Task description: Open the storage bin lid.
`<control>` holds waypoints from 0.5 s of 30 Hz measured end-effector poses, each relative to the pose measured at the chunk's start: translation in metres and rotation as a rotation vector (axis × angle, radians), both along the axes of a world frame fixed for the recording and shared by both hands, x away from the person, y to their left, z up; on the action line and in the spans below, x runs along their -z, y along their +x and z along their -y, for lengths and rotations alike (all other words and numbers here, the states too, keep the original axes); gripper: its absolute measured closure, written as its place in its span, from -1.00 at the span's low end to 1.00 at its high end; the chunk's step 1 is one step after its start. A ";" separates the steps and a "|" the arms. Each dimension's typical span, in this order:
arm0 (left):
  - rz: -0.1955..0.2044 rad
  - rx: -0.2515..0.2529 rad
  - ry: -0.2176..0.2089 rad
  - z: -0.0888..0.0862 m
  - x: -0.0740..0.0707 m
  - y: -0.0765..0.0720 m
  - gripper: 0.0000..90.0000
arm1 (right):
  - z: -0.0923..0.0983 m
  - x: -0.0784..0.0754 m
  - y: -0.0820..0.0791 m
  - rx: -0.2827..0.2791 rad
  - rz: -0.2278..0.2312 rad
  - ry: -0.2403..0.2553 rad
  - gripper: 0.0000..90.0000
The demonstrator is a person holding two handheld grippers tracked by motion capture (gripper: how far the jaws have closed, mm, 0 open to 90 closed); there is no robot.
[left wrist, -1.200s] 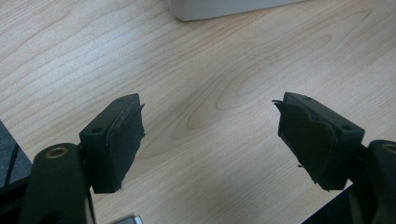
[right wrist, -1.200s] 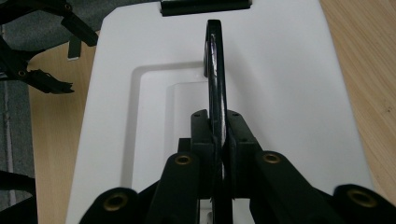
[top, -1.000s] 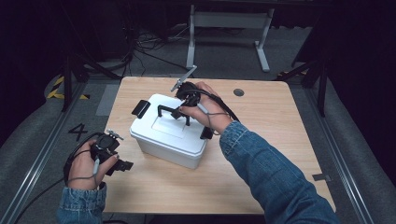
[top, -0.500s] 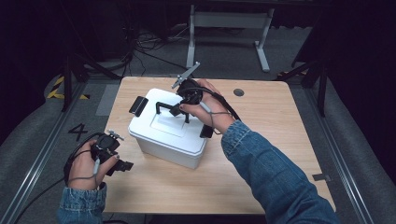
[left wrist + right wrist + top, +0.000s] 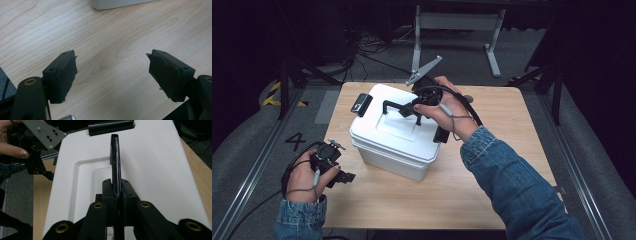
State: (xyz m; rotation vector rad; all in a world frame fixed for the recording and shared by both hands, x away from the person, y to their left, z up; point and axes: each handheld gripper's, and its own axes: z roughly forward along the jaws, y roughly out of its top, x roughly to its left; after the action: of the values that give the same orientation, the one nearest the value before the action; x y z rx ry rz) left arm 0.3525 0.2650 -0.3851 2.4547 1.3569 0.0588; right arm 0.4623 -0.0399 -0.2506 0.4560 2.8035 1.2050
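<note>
- One white plastic storage box (image 5: 398,137) sits near the middle of the wooden table (image 5: 512,120), a little toward its left and far side, with its lid on.
- Its black carry handle (image 5: 399,106) stands raised above the lid's recessed centre; in the right gripper view the handle (image 5: 115,157) runs straight away from the camera as a thin upright bar.
- Black latches sit at the two ends of the lid: one (image 5: 361,104) at the far left end, one (image 5: 441,134) at the near right.
- The right gripper (image 5: 416,111) is clenched on the handle from the right, its pads (image 5: 109,192) pressed against both sides of the bar.
- The left gripper (image 5: 346,176) rests low over the table near the front left of the box, apart from it, its jaws spread wide with bare wood between the pads (image 5: 65,75).
</note>
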 end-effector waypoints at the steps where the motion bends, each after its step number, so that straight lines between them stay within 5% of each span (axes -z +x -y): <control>1: -0.001 0.000 -0.001 0.000 0.000 0.000 -0.49 | 0.002 -0.001 0.000 -0.001 0.005 0.001 0.89; 15: -0.004 -0.007 0.000 -0.003 0.002 0.000 -0.49 | 0.047 -0.015 -0.005 0.027 0.016 0.006 0.89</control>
State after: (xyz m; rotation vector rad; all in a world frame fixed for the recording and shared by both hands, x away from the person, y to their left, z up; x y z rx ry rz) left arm 0.3521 0.2679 -0.3876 2.4519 1.3668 0.0563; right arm 0.4574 -0.0866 -0.2355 0.4812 2.7719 1.2073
